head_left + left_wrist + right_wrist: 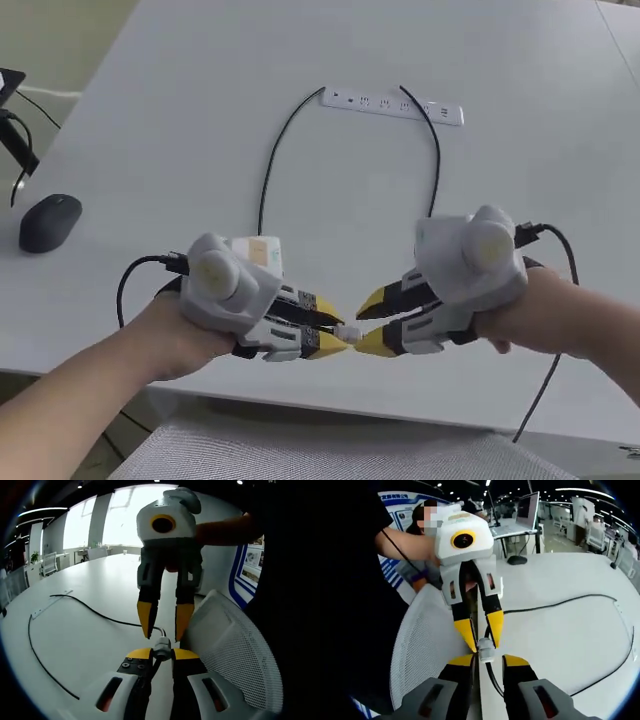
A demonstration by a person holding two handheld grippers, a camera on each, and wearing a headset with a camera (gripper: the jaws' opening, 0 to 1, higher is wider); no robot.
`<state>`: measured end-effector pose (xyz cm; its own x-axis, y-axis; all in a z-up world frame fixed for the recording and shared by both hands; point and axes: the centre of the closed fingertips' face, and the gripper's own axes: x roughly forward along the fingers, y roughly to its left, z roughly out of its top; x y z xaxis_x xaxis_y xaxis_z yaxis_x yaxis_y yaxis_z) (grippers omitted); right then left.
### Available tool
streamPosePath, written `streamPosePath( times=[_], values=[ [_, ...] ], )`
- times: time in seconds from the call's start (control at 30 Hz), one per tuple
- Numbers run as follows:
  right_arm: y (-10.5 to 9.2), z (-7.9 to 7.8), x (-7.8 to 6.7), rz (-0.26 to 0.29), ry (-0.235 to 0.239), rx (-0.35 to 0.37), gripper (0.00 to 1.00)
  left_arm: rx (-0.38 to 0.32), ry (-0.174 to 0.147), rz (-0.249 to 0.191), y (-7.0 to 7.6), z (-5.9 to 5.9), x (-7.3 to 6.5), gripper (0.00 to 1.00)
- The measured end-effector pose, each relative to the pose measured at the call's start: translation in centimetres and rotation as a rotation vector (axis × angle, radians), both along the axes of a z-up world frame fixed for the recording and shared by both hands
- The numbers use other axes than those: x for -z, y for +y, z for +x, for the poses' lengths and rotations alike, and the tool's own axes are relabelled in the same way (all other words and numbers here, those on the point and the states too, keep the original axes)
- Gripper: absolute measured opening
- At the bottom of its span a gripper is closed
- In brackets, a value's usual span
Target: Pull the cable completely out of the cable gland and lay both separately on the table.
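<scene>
At the near edge of the table (pixel 180 100), we saw the left gripper (pixel 335 325) clenched on the white cable gland (pixel 161 647). The right gripper (pixel 366 322) was released, its jaws straddling the black cable (pixel 492 677). The head view alone showed the cable looping toward the far-edge power strip (pixel 392 104); the gripper views showed a mesh chair (pixel 235 645).

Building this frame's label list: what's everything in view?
small white plastic cable gland: 1, white, between both grippers' tips
thin black cable: two strands, black, strip to grippers; one enters gland
long white power strip: 1, white, table's far side
black computer mouse: 1, black, table's left
open laptop: 1, grey, beyond mouse
white table: 1, white, under all
white mesh chair: 1, white, below grippers
left gripper: 1, grey, yellow tips, shut on gland
right gripper: 1, grey, yellow tips, grip unclear
left hand, right hand: 2, holding grippers
</scene>
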<state>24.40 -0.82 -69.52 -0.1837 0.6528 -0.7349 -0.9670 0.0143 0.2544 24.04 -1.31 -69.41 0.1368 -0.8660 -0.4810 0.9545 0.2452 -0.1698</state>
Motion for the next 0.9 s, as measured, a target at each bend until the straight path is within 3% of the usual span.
streamPosePath(
  times=[0.1,0.43,0.57,0.63,0.7,0.77,0.9],
  values=[
    [0.3,-0.4,0.0,0.005,0.054,-0.014,0.17,0.012,-0.01,0.011,0.0,-0.1,0.1,0.15],
    [0.4,-1.3,0.8,-0.028,0.095,-0.068,0.09,0.051,-0.047,0.034,-0.3,-0.2,0.1,0.14],
    [0.3,-1.4,0.8,-0.033,0.097,-0.082,0.08,0.054,-0.044,0.037,-0.4,-0.3,0.2,0.14],
    [0.2,-1.3,0.9,-0.034,0.056,-0.118,0.08,0.051,-0.041,0.042,-0.5,-0.3,0.3,0.14],
    [0.2,-1.7,1.0,-0.053,0.063,-0.102,0.07,0.05,-0.027,0.042,-0.6,-0.4,0.4,0.14],
    [0.1,-1.4,1.1,-0.054,-0.008,-0.119,0.06,0.036,-0.017,0.038,-0.5,-0.3,0.5,0.14],
    [0.2,-1.5,1.2,-0.069,-0.096,-0.132,0.05,0.004,0.023,0.014,-0.4,-0.2,0.6,0.14]
  ],
)
